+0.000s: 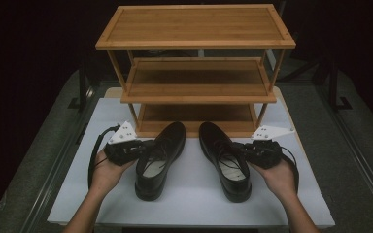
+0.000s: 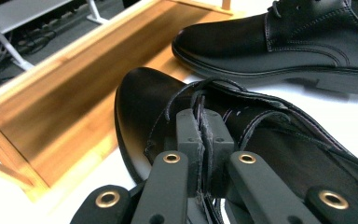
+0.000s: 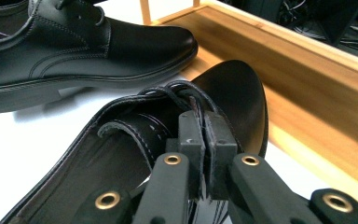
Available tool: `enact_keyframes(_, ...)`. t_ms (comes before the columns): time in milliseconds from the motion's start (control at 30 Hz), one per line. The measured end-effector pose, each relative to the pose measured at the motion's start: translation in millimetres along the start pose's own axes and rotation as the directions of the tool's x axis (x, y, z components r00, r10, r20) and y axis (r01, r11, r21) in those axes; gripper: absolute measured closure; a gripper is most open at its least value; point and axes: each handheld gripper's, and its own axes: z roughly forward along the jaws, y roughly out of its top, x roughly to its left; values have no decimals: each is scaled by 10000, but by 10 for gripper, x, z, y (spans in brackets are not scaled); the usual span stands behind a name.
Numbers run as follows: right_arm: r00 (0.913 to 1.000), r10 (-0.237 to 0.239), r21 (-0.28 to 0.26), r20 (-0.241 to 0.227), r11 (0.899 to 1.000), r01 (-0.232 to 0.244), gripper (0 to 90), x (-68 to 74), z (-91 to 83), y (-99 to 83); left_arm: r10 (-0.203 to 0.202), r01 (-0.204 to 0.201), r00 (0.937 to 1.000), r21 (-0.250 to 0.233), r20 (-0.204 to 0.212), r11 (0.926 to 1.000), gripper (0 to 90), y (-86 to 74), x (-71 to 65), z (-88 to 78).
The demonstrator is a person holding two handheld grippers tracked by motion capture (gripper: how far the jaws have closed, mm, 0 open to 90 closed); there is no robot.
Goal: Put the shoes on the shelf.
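Left gripper [image 1: 143, 148] and right gripper [image 1: 241, 148] each pinch a black shoe's [image 1: 159, 158] laced edge; lifting both level looks safest toward the rack [image 1: 196, 87].

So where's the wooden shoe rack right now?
In the high view the wooden shoe rack stands at the table's far edge, centred, just beyond the toes of the two black shoes.

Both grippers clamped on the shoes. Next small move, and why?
Probably lift both shoes slightly off the table. The left gripper pinches the left shoe at its upper edge, the right gripper likewise on the right shoe; both toes point at the rack just ahead.
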Motion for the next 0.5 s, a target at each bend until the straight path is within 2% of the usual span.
enact_keyframes(233, 9997, 2, -131, 226, 9999, 1, 870, -200, 101, 168, -43, 38, 9997, -232, -230, 9997, 877, 167, 210, 155)
enact_keyframes(500, 9992, -39, -182, 398, 9998, 47, 870, -376, 309, 348, -136, 120, 9984, -299, -556, 9995, 877, 241, 339, 395)
